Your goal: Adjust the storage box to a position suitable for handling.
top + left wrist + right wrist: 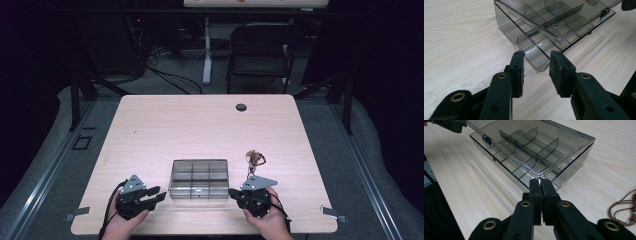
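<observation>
Closest to me, my right gripper (540,182) is pinched tight on the lid corner of the clear divided box (199,178) at the table's near edge. Left gripper (536,63) waits beside it, jaws apart. Lifting the lid looks next; the necklace (255,159) lies nearby.
</observation>
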Tool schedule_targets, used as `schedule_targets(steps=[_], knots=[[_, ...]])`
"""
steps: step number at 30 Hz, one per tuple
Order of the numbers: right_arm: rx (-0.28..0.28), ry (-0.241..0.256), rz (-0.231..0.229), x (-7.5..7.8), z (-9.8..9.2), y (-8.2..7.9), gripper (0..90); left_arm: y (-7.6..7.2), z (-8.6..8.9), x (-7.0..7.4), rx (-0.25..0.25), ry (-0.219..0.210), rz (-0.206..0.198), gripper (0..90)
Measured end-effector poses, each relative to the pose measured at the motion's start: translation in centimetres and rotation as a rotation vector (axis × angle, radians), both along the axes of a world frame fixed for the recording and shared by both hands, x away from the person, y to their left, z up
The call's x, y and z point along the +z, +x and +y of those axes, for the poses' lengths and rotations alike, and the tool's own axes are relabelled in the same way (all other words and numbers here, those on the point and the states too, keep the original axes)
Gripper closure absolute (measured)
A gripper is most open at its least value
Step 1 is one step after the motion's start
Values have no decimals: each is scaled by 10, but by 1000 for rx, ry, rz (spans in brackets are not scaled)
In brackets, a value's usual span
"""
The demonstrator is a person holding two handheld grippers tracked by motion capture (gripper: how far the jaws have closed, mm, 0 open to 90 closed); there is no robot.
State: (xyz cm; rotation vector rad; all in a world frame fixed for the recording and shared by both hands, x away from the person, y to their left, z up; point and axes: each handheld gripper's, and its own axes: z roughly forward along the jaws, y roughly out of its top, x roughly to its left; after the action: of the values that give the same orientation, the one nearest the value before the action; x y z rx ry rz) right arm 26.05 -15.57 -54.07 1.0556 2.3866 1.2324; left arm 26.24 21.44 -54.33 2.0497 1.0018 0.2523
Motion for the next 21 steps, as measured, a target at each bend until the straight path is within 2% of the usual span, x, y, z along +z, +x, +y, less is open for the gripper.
schedule_targets(steps=[5,12,16,21], knots=[[3,-3,0,0,0,0,884,-2,-2,1,0,-15,0,694],[-1,-2,-2,1,-1,0,881,-3,-9,2,-34,-1,-5,740],[-1,-5,-2,1,-1,0,880,-2,-12,3,-36,-9,-5,763],[-1,-5,0,1,-1,0,877,-2,-17,5,-47,4,-14,793]])
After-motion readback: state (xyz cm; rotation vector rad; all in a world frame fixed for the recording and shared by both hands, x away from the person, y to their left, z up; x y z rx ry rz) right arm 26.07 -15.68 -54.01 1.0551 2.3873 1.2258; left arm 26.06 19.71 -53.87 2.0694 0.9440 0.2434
